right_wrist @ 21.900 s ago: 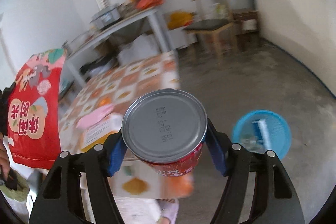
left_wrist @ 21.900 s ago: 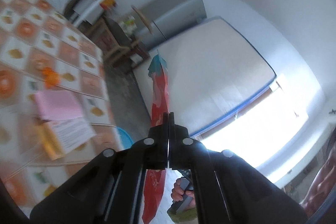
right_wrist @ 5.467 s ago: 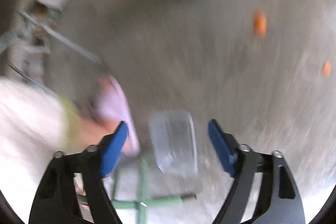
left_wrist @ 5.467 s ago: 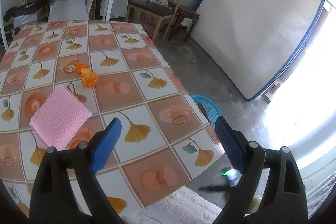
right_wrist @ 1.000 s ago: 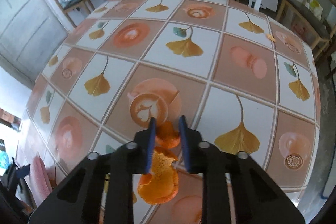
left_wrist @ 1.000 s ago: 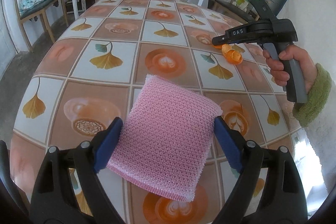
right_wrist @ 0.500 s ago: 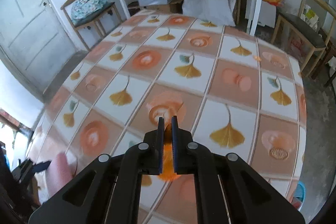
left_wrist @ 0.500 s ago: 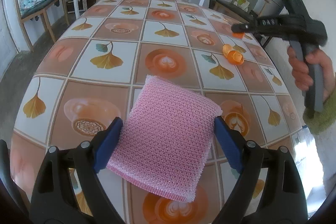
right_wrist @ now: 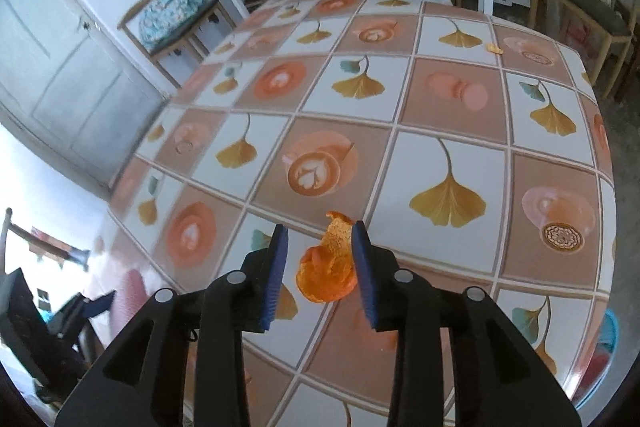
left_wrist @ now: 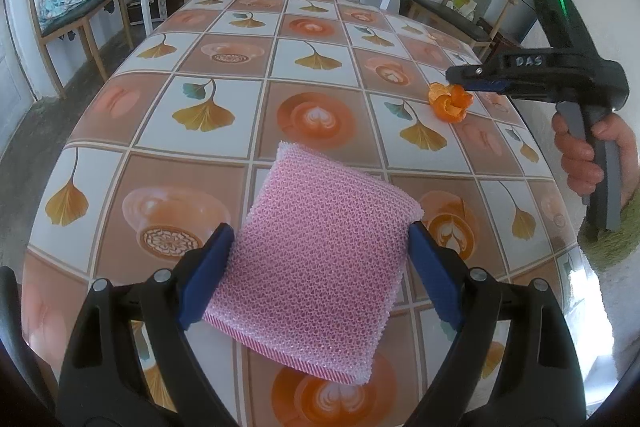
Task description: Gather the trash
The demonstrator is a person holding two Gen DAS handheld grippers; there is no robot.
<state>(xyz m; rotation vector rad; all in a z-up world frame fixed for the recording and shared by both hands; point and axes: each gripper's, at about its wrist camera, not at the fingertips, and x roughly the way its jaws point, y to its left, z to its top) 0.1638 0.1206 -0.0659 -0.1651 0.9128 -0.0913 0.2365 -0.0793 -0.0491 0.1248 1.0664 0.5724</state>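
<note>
On the tablecloth (left_wrist: 224, 75) our right gripper (right_wrist: 320, 259), jaws just opening, straddles orange peel (right_wrist: 328, 267) unpinched; our left gripper (left_wrist: 320, 267), wide open, flanks pink sponge (left_wrist: 324, 255).

A table (left_wrist: 320, 75) under a ginkgo-leaf and coffee-cup oilcloth bears a pink sponge (left_wrist: 324, 251) and orange peel (left_wrist: 449, 103).
</note>
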